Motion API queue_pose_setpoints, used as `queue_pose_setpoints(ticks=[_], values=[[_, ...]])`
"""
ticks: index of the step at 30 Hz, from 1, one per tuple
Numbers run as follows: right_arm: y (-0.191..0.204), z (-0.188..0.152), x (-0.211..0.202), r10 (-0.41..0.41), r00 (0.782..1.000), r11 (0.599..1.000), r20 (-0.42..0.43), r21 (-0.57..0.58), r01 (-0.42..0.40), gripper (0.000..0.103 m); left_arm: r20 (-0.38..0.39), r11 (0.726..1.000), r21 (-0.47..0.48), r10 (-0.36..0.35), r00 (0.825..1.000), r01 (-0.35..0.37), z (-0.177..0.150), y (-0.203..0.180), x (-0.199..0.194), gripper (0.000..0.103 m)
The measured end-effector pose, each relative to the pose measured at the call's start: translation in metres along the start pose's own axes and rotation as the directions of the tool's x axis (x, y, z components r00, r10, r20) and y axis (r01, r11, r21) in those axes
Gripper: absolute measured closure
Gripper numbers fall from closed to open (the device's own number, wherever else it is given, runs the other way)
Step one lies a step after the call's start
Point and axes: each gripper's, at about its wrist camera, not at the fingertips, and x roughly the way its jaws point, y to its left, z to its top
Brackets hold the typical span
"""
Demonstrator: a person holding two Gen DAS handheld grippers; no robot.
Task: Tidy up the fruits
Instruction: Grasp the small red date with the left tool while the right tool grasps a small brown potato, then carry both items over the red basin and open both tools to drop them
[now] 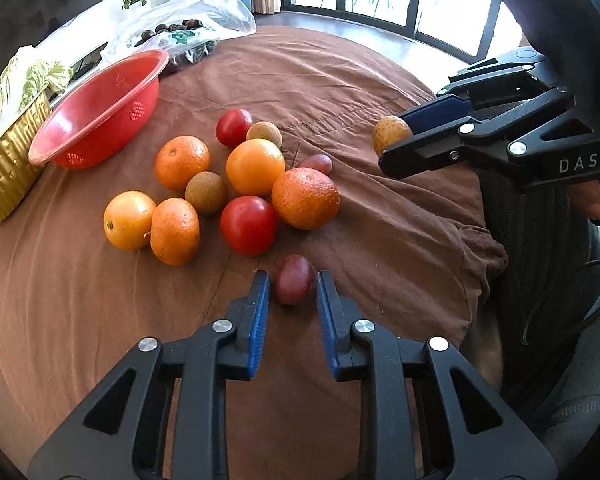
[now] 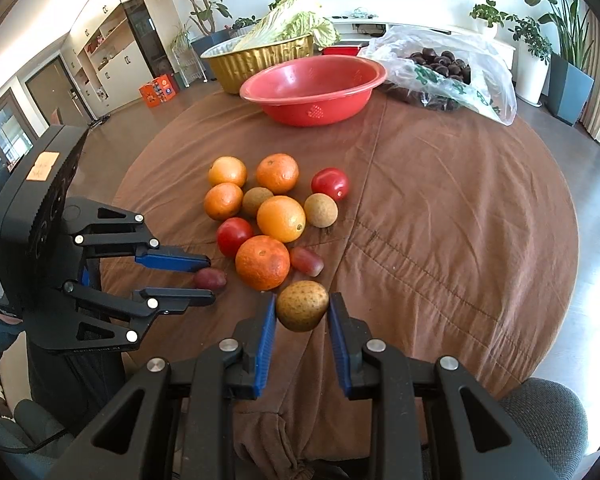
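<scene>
- A round bench covered in a brown cloth [image 2: 460, 208] carries a loose cluster of fruit near its middle.
- The right gripper [image 2: 302, 312] is closed on a small tan, speckled round fruit [image 2: 302, 311], pinched between its blue pads and lifted clear of the cloth, at the near edge of the cluster.
- In the left wrist view the same right gripper [image 1: 396, 140] comes in from the right with the tan fruit [image 1: 390, 134] at its tip.
- The left gripper [image 1: 293, 292] is partly open, its two fingers on either side of a small dark red, oval fruit [image 1: 294, 285] that lies on the cloth. Narrow gaps show on both sides, so the pads do not seem to touch it.
- From the right wrist view, the left gripper [image 2: 210, 280] reaches in from the left, with the red oval fruit [image 2: 209, 279] between its fingers.
- The cluster holds several oranges, the largest a deep-coloured orange [image 2: 262, 262], two red tomatoes, one of them [image 1: 248, 225] nearest the left gripper, and some small brown round fruits.
- A second small red oval fruit [image 2: 307, 261] lies just beside the large orange.
- A red plastic colander bowl [image 2: 356, 80] stands at the far side of the bench.
- Behind it is a gold foil tray [image 2: 260, 60] with leafy cabbage.
- Beside the bowl lies a clear plastic bag [image 2: 484, 60] of dark round items.
</scene>
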Motion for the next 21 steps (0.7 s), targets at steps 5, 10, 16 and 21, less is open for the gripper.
queue_pose_setpoints(ticks=[5,10,16,21], values=[[0.0,0.0,-0.001,-0.002,1.0,1.0,0.002,-0.002,0.002,0.075,0.011,1.0,0.013,-0.005,1.0,0.005,0.002,-0.002,-0.002,0.089],[-0.004,0.005,-0.005,0.003,1.0,1.0,0.015,-0.003,-0.003,0.075,0.035,0.999,-0.033,-0.016,0.999,0.017,-0.002,0.01,-0.017,0.089],[-0.016,0.028,-0.012,0.001,0.999,0.999,0.041,-0.036,0.001,0.075,0.118,0.993,-0.117,0.039,0.992,-0.026,0.0,0.058,-0.062,0.089],[-0.028,0.082,-0.02,0.015,0.994,0.996,0.108,-0.09,-0.005,0.075,0.15,0.98,-0.163,0.137,0.979,-0.112,0.025,0.118,-0.079,0.089]])
